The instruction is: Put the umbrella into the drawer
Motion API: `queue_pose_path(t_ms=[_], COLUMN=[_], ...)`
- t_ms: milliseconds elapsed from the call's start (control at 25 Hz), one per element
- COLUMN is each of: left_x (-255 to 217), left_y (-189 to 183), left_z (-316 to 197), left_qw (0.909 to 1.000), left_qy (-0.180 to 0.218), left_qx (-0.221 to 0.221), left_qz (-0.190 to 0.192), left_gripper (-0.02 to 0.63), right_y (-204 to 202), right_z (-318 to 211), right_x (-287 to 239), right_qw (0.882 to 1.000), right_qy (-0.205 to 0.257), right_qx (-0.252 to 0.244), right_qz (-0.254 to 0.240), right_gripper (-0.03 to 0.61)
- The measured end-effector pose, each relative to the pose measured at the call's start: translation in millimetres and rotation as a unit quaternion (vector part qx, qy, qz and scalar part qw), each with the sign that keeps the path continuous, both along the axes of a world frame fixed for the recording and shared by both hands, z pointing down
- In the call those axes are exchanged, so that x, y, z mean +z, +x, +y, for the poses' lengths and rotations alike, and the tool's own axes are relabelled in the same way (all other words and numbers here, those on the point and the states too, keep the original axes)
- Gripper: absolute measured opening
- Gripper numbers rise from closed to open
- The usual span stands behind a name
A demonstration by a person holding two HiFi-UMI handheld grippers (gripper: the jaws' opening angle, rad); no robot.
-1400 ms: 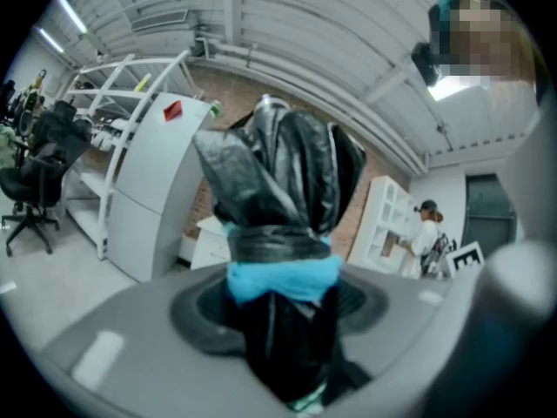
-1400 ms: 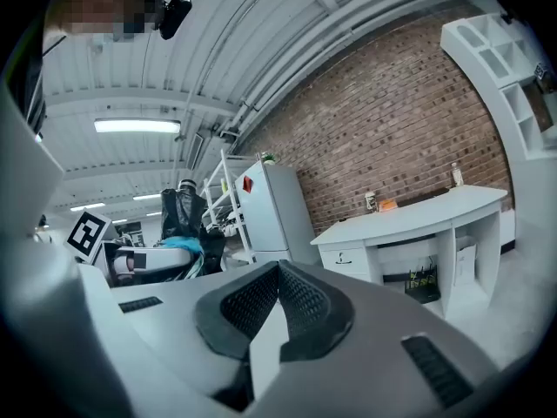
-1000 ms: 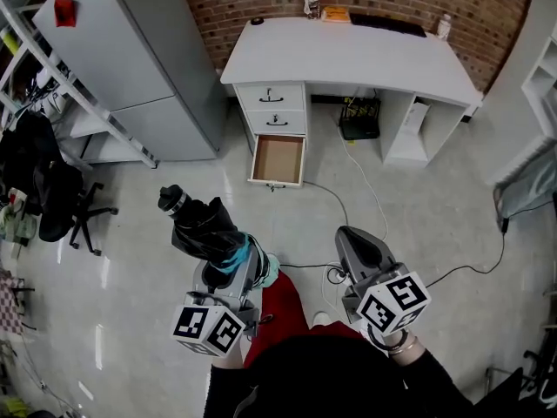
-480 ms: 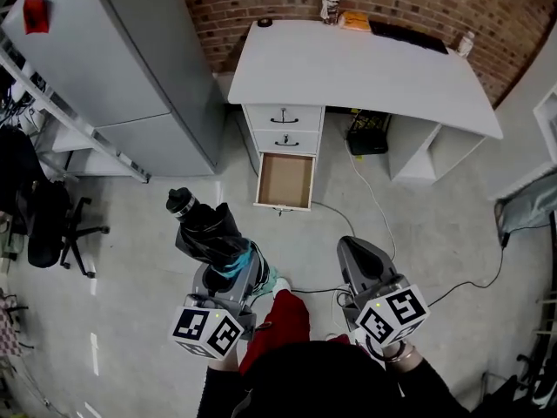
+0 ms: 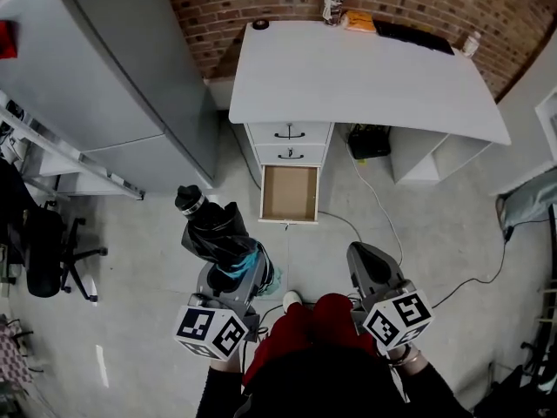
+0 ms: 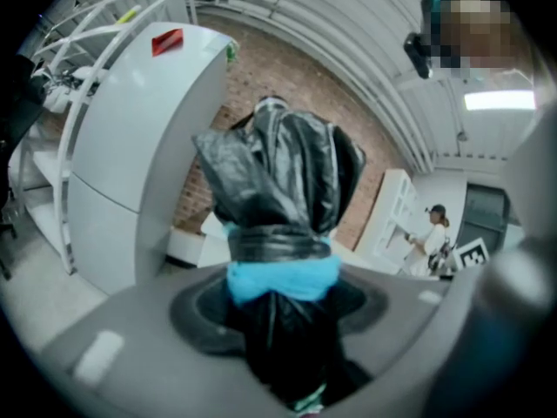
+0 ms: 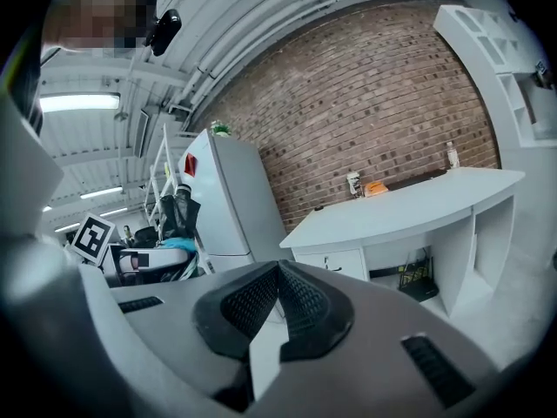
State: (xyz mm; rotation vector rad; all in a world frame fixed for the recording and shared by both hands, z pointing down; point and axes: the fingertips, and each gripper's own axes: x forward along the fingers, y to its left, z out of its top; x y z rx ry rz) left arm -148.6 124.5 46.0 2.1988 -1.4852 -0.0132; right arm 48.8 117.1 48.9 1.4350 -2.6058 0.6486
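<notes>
A folded black umbrella point(image 5: 211, 232) with a teal band stands up and to the left out of my left gripper point(image 5: 237, 273), which is shut on its lower part. In the left gripper view the umbrella point(image 6: 280, 177) fills the middle and hides the pads. My right gripper point(image 5: 371, 265) is shut with nothing in it; in its own view the right gripper point(image 7: 277, 273) has its dark pads meeting at the tip. The bottom drawer point(image 5: 290, 194) of the white desk point(image 5: 365, 72) is pulled open and looks empty. It lies ahead of both grippers, nearer the left one.
A tall grey cabinet point(image 5: 96, 68) stands left of the desk. Cables point(image 5: 376, 205) run across the floor right of the drawer. A black office chair point(image 5: 43, 255) is at far left. A cup point(image 5: 332, 5) and a dark keyboard point(image 5: 413, 35) sit at the desk's back edge.
Both grippers have moved forward toward the desk, the left one carrying the umbrella. The open drawer now lies closer in front of them.
</notes>
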Motion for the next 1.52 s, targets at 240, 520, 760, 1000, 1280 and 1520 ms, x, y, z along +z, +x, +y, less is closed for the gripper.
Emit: queue_pose_path(t_ms=[240,520,760,1000,1280,1520], left_x=[20.4,50.1,83.7,128.7,195.4,252.4], left_y=[7.8,14.9,30.1,46.9,58.8,64.3], left_z=[-36.4,-94.6,-143.5,-171.9,-190.8,-200.9], left_qw=[0.9999,0.9987,0.9974,0.9953,0.9910,0.9883], left_qy=[-0.015,-0.043,-0.065,-0.095,-0.132,-0.152], left_qx=[0.000,-0.028,-0.030,-0.019,-0.015,0.001], left_qz=[0.008,0.004,0.004,-0.001,-0.013,-0.018], left_gripper=[0.238,0.238,0.238,0.238,0.238,0.238], right_y=[17.8,25.5,30.2,27.4,30.9,40.3], right_z=[-41.9,-115.8,-160.6,-186.5,-212.6,-223.6], right_x=[12.5,32.0,70.3,117.4,180.2,230.8], right_qw=[1.000,1.000,0.998,0.995,0.992,0.992], right_qy=[-0.006,-0.010,-0.041,-0.079,-0.102,-0.107], right_qx=[0.011,-0.012,-0.035,-0.048,-0.068,-0.058], right_qz=[0.017,0.024,0.020,0.024,0.035,0.044], right_gripper=[0.002,0.002,0.002,0.002,0.002,0.002])
